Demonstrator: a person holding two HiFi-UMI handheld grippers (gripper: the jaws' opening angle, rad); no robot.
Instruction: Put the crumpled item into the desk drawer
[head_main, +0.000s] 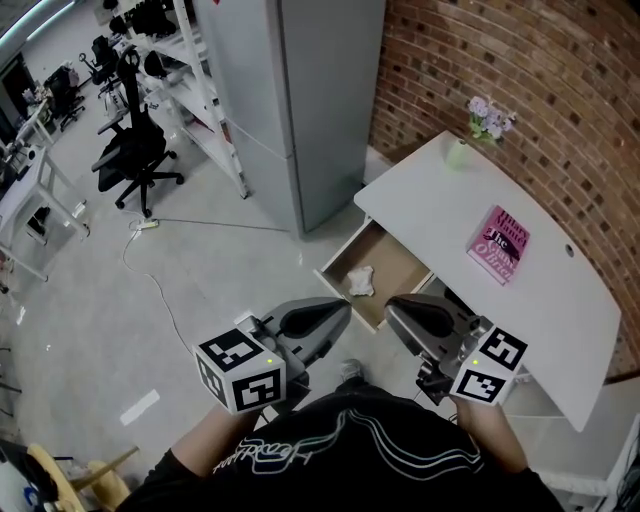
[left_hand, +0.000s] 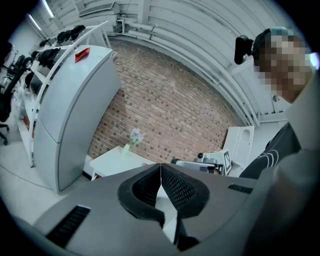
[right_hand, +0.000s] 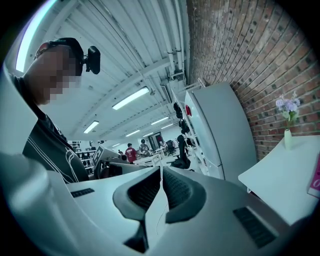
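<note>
- We saw the crumpled item (head_main: 360, 281) lying inside the open drawer (head_main: 398, 262) of the white desk (head_main: 450, 215), a little right of the middle of the frame.
- Our left gripper (head_main: 346, 308) was at the lower middle, its jaws pressed together with nothing between them.
- Our right gripper (head_main: 391, 304) was just beside it, also closed and empty.
- Both were below the drawer in the frame, not touching it.

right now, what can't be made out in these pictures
- crumpled item: head view, too small to tell paper from cloth; absent from both gripper views.
- drawer: head view, back part hidden under the desk top.
- book: head view, title too small to read.
</note>
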